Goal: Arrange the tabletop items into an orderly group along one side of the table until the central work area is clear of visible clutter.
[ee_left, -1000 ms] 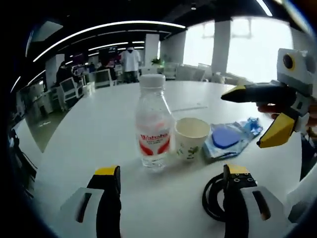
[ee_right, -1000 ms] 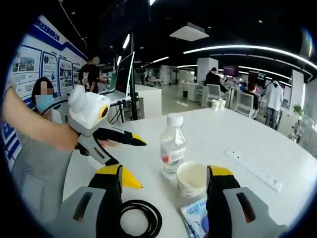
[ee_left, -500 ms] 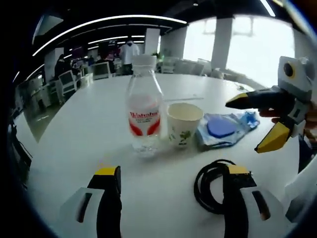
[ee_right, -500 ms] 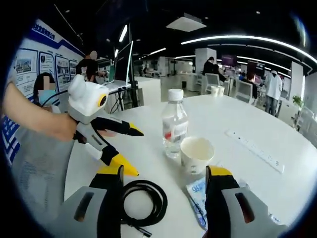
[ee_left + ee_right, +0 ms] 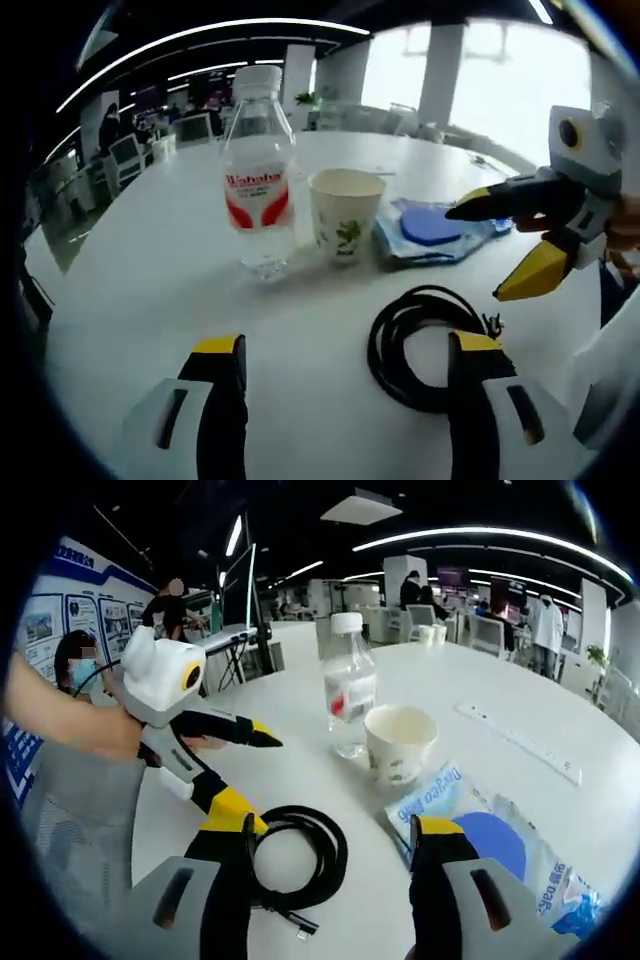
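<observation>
On the white round table (image 5: 150, 250) stand a clear water bottle (image 5: 257, 175) with a red label and a paper cup (image 5: 345, 213) with a green print, side by side. A blue packet (image 5: 432, 226) lies just past the cup. A coiled black cable (image 5: 420, 340) lies near my left gripper (image 5: 345, 352), which is open and empty. In the right gripper view the water bottle (image 5: 348, 685), the paper cup (image 5: 399, 742), the black cable (image 5: 295, 855) and the blue packet (image 5: 490, 840) lie ahead of my open right gripper (image 5: 335, 832). The right gripper (image 5: 505, 245) hangs open above the table beside the packet; the left gripper (image 5: 240, 770) is open by the cable.
A white power strip (image 5: 520, 742) lies farther out on the table. Desks, chairs, a monitor (image 5: 240, 595) and several people stand in the office behind. A person's sleeve (image 5: 70, 810) is at the left.
Both cameras have pulled back and tipped down, so the cable and packet show more fully. The bottle, cup, packet and cable have not moved on the table.
</observation>
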`<control>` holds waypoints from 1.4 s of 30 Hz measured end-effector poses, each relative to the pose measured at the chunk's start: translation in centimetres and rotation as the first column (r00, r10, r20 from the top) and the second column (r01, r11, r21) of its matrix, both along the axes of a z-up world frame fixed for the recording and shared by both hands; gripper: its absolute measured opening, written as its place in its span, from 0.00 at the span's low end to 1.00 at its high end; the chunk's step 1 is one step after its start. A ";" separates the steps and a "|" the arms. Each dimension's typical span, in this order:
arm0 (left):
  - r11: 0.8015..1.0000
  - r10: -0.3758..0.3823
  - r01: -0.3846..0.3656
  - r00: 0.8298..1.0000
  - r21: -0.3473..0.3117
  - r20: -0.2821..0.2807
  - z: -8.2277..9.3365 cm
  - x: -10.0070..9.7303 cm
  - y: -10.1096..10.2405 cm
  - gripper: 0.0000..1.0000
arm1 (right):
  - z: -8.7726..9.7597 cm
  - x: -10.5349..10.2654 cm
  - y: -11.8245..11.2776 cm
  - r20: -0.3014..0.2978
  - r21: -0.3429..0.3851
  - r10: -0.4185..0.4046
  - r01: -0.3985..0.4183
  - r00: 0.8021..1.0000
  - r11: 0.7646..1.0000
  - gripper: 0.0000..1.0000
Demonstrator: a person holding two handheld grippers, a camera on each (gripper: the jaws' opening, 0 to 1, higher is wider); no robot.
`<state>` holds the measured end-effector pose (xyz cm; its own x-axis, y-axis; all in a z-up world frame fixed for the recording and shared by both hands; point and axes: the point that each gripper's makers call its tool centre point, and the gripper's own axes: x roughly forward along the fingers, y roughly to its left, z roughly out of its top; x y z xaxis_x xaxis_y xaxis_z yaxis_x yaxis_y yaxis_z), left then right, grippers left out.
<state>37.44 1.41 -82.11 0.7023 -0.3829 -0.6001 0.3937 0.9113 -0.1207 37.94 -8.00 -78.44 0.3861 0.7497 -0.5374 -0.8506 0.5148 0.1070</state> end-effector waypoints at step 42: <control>1.000 0.022 -0.022 0.999 -0.006 -0.027 -1.7 -2.3 -2.1 0.42 | -5.6 -2.8 -1.2 -0.275 -0.009 -0.110 0.112 0.955 0.994 0.27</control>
